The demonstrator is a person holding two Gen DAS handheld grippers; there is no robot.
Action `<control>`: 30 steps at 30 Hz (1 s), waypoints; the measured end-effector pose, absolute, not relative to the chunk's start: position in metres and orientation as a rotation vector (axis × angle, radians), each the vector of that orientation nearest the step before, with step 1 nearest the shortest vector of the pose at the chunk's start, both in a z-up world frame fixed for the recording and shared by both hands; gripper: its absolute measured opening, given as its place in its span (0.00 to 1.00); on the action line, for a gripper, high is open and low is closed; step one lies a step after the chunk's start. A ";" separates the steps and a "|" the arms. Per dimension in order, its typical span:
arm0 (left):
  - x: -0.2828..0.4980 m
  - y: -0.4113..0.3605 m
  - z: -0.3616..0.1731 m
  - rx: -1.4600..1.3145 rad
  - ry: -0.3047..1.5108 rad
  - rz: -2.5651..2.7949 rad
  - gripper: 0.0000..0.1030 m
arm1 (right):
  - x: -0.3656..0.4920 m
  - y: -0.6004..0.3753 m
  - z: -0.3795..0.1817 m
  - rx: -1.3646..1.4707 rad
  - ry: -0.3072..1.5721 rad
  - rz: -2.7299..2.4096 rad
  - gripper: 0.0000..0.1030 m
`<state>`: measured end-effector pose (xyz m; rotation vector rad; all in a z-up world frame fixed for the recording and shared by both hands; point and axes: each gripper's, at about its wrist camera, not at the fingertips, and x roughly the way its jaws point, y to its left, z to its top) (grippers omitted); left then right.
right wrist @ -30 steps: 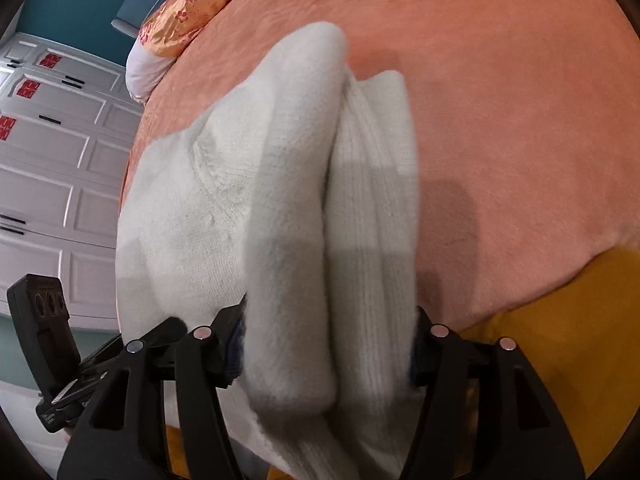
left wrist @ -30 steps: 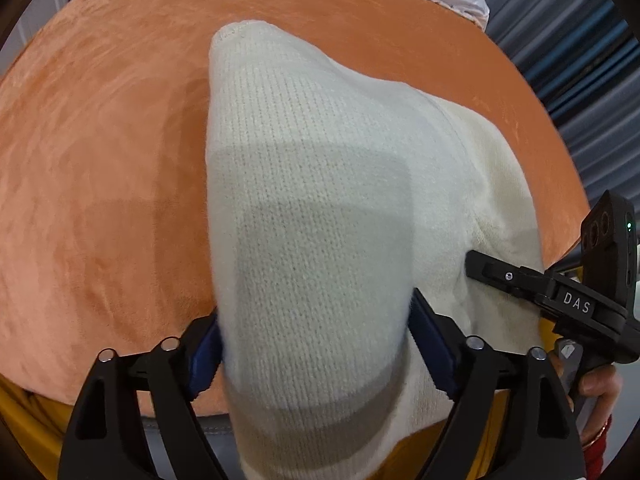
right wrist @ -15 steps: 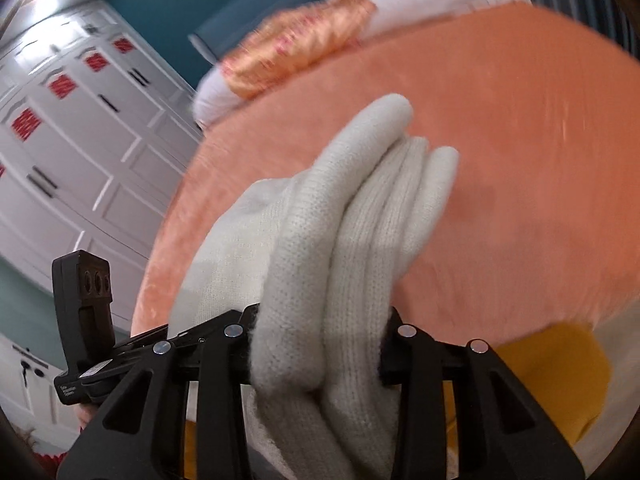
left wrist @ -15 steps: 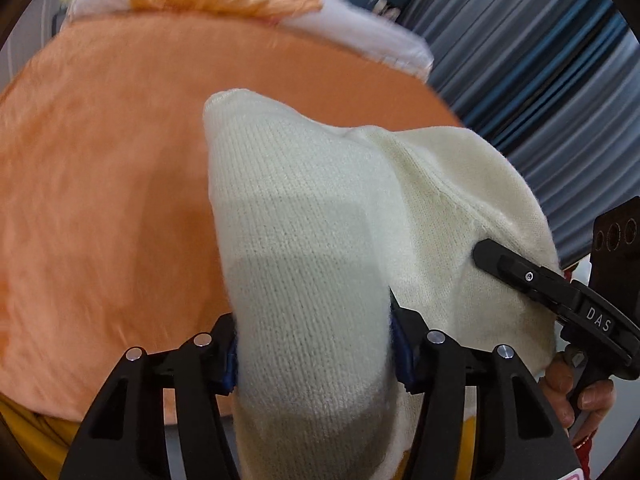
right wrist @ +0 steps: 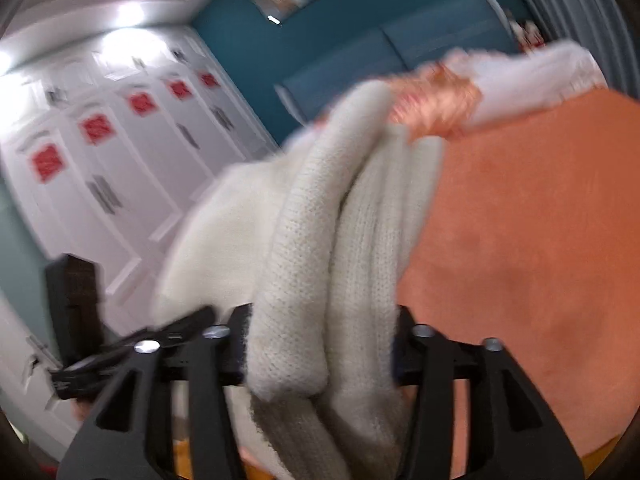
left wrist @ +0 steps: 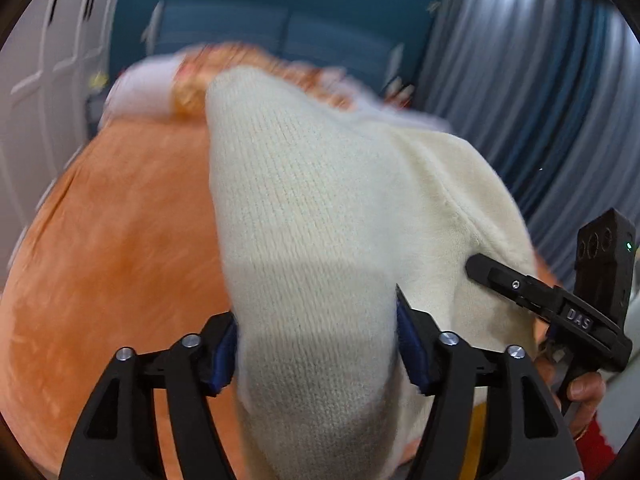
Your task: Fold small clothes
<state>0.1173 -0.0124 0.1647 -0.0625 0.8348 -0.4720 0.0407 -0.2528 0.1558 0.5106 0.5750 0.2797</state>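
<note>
The cream knit garment (left wrist: 320,240) hangs lifted over the orange bed (left wrist: 120,260), stretched between both tongs. The left tongs (left wrist: 316,344) pinch one thick fold of it between their blue pads, and the right tongs (right wrist: 320,344) clamp several bunched layers. Past it lie an orange-patterned pillow (right wrist: 436,104), white cupboards (right wrist: 120,152), a teal wall (left wrist: 260,12) and blue curtains (left wrist: 540,100).

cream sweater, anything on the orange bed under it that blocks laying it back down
Nothing visible does. The cream sweater is clamped in both the left gripper and the right gripper, and the orange bedspread below shows bare. The pillows sit at the far end.
</note>
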 end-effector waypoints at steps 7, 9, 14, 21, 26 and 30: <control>0.095 0.037 0.078 -0.085 0.979 -0.296 0.50 | 0.043 -0.250 0.040 0.576 0.862 0.080 0.42; 0.088 0.040 0.078 -0.114 0.971 -0.289 0.50 | 0.036 -0.246 0.045 0.508 0.874 0.076 0.37; 0.091 0.028 0.079 -0.125 0.966 -0.290 0.54 | 0.054 -0.227 0.062 0.393 0.885 0.097 0.35; 0.116 0.056 0.056 -0.316 1.014 -0.266 0.63 | 0.104 -0.232 0.028 0.390 0.973 0.072 0.69; 0.158 0.076 0.033 -0.406 1.036 -0.235 0.67 | 0.150 -0.229 -0.004 0.489 1.020 0.074 0.81; 0.179 0.073 0.017 -0.414 1.037 -0.299 0.75 | 0.175 -0.225 -0.029 0.628 1.056 0.116 0.81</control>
